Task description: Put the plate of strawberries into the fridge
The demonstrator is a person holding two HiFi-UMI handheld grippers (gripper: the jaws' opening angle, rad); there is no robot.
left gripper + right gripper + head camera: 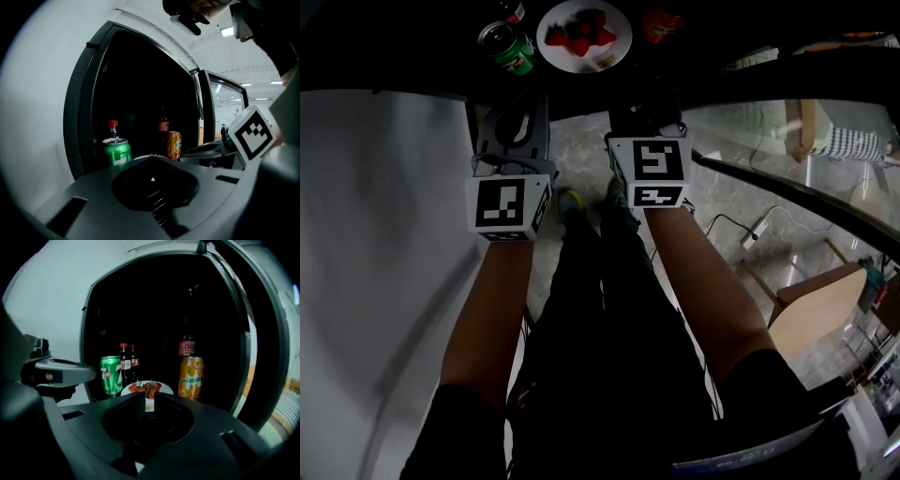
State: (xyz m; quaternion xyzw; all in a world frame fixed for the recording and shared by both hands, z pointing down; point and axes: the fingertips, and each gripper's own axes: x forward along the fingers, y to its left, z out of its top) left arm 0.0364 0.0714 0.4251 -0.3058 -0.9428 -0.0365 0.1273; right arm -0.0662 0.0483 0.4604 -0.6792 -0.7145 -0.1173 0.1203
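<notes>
Plate: inside fridge, dead ahead of my right hand-held gripper, whose jaws are slightly parted, empty.
Left hand-held gripper: closed, empty.

Inside the open white fridge, the round white plate of strawberries sits at the front. The green soda can stands just left of it, with two red-capped dark bottles behind that can. The orange soda can stands to the right, and another dark bottle is behind it.
</notes>
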